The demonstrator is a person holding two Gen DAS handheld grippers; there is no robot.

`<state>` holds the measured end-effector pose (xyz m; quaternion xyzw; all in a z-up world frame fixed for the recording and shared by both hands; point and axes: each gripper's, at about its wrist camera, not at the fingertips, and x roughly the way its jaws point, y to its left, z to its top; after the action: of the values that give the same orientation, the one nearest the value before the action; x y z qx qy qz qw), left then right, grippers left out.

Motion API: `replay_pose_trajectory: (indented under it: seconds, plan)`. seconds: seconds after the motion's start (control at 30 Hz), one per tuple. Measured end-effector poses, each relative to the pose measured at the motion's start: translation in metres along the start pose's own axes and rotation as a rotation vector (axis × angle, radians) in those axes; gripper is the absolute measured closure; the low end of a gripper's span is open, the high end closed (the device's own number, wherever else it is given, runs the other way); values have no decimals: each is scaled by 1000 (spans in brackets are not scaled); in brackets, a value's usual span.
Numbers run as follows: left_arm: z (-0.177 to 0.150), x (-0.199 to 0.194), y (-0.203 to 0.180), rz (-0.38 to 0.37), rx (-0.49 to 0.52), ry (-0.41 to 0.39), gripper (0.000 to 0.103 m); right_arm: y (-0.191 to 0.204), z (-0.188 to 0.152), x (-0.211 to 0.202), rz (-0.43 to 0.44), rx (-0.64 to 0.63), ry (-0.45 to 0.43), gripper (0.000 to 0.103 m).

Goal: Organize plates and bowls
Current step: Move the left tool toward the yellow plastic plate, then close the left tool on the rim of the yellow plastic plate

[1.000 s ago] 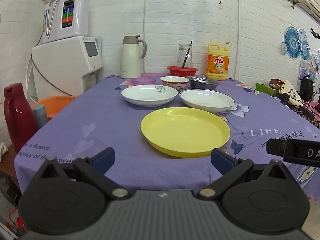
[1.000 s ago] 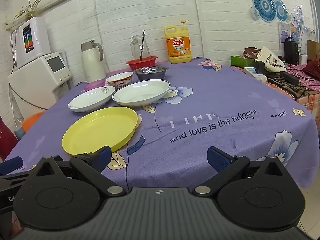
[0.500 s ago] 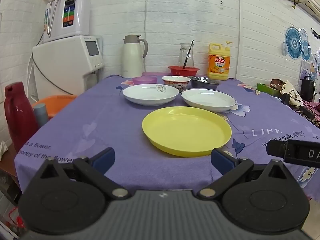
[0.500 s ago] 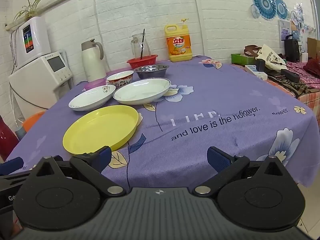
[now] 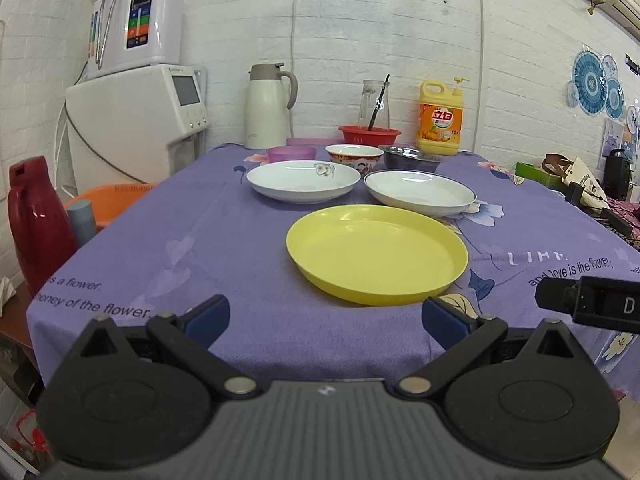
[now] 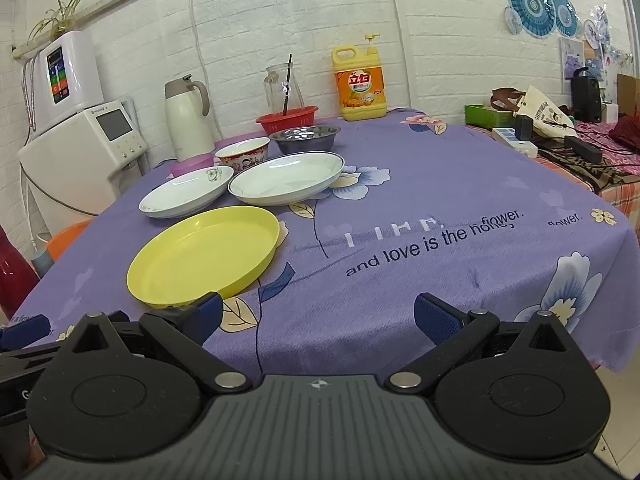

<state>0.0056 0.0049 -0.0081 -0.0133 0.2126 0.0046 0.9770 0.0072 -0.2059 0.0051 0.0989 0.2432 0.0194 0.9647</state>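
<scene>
A yellow plate (image 5: 376, 254) lies near the table's front edge, also in the right wrist view (image 6: 204, 254). Behind it lie two white plates, left (image 5: 303, 181) (image 6: 186, 197) and right (image 5: 420, 193) (image 6: 286, 178). Further back stand a purple bowl (image 5: 291, 154), a patterned bowl (image 5: 354, 156) (image 6: 243, 153) and a steel bowl (image 5: 410, 158) (image 6: 305, 137). My left gripper (image 5: 325, 316) is open and empty in front of the yellow plate. My right gripper (image 6: 318, 316) is open and empty, right of that plate.
At the back stand a white thermos (image 5: 267, 106), a red basket with a glass jar (image 5: 370, 132) and a yellow detergent bottle (image 5: 440, 120). A red thermos (image 5: 32, 220) and an orange basin (image 5: 108, 200) are left of the table. Clutter (image 6: 560, 136) covers the right-hand table.
Both grippers have drifted slightly forward and up toward the table. Nothing on the table has moved.
</scene>
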Motion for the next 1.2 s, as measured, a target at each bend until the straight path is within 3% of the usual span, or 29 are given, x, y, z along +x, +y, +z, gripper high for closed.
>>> replay_pose_trajectory:
  seconds: [0.53,1.2]
  plan:
    - [1,26,8,8,-17,58,1,1,2,23,-13,-1,69,0]
    - [15,41,19,-15,-38,77,1,6,10,35,-16,-17,92,0]
